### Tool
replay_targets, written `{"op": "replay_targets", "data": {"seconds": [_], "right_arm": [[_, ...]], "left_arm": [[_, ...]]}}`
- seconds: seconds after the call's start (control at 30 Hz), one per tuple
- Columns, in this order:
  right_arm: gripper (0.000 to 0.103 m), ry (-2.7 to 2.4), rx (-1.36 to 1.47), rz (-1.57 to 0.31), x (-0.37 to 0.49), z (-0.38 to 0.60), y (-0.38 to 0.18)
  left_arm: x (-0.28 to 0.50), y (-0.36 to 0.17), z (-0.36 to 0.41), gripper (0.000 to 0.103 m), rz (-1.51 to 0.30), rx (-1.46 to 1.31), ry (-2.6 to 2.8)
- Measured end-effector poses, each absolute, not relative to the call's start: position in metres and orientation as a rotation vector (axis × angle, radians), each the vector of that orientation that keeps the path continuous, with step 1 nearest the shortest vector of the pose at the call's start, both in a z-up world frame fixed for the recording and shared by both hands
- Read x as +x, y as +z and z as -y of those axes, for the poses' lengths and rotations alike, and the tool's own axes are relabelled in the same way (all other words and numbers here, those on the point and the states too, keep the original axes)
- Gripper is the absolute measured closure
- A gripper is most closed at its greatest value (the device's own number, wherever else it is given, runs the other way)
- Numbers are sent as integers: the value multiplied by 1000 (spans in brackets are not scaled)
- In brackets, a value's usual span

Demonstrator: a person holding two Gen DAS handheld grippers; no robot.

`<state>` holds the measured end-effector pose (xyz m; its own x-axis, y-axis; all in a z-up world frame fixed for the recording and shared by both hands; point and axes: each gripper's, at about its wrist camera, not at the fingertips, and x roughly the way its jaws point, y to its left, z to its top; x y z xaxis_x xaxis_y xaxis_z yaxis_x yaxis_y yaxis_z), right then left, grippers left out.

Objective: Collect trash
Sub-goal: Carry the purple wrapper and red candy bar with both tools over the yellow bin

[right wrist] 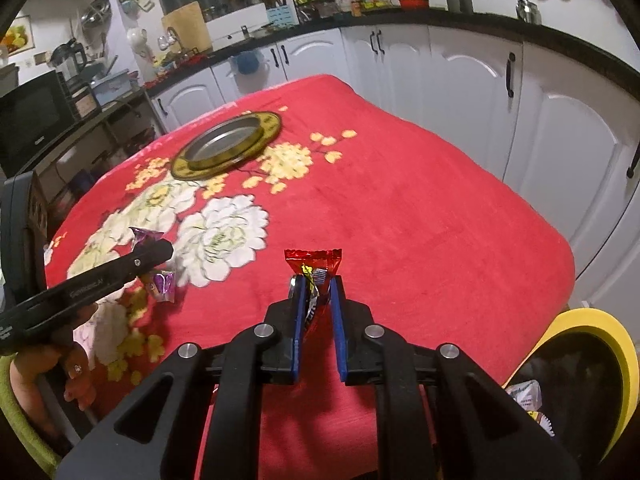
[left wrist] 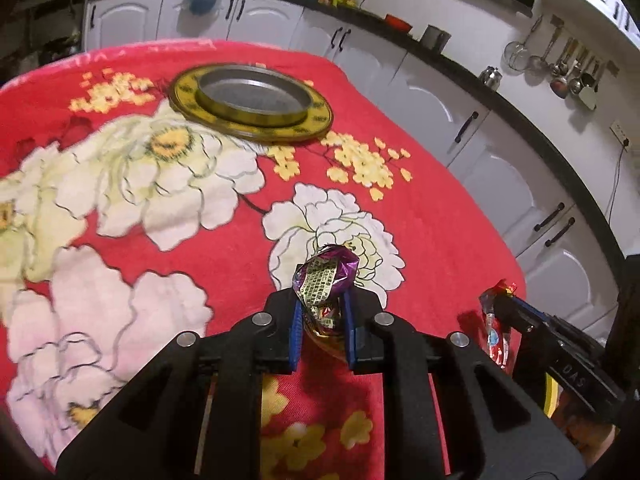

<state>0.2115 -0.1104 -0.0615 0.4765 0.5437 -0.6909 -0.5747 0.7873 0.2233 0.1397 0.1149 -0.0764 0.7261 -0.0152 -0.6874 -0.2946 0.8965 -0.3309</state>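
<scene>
My left gripper (left wrist: pixel 323 305) is shut on a crumpled purple wrapper (left wrist: pixel 326 278) and holds it above the red floral tablecloth (left wrist: pixel 400 220). It also shows in the right wrist view (right wrist: pixel 154 254), with the purple wrapper (right wrist: pixel 162 282) in it. My right gripper (right wrist: pixel 314 292) is shut on a red snack wrapper (right wrist: pixel 314 264) above the cloth (right wrist: pixel 420 220). In the left wrist view the right gripper (left wrist: pixel 508 304) shows at the right with the red wrapper (left wrist: pixel 496 328).
A gold-rimmed metal plate (left wrist: pixel 320 118) lies at the far side of the table; it also shows in the right wrist view (right wrist: pixel 180 166). A yellow-rimmed bin (right wrist: pixel 624 352) with trash inside stands off the table's near right corner. White cabinets (right wrist: pixel 560 140) line the right.
</scene>
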Motion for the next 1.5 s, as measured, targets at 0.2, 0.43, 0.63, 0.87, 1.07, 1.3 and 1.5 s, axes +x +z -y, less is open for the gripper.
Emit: {"op": "replay_targets", "data": {"seconds": [0.2,0.43,0.63,0.87,1.07,1.3,1.5], "right_arm": [[91,720,-46,-779,196,108,-42],[91,752,-49,-723,179,107,-19],[91,774,-42,-684,167,111,-3],[91,768,-28,-659,160,126,8],[91,744,-13,-637,155,146,15],[91,700,4,-621,151,177,20],[91,653,25,-616,150,204,20]], "left_arm": [[121,-55,-114,93,-689,-409,170],[103,-28,-109,93,-616,-359,170],[93,-12,-100,93,-580,-317,153],[88,-3,-88,93,-559,-297,125],[88,4,-75,93,-544,-282,96],[91,10,-56,93,-540,-271,53],[97,12,-33,93,-546,-247,8]]}}
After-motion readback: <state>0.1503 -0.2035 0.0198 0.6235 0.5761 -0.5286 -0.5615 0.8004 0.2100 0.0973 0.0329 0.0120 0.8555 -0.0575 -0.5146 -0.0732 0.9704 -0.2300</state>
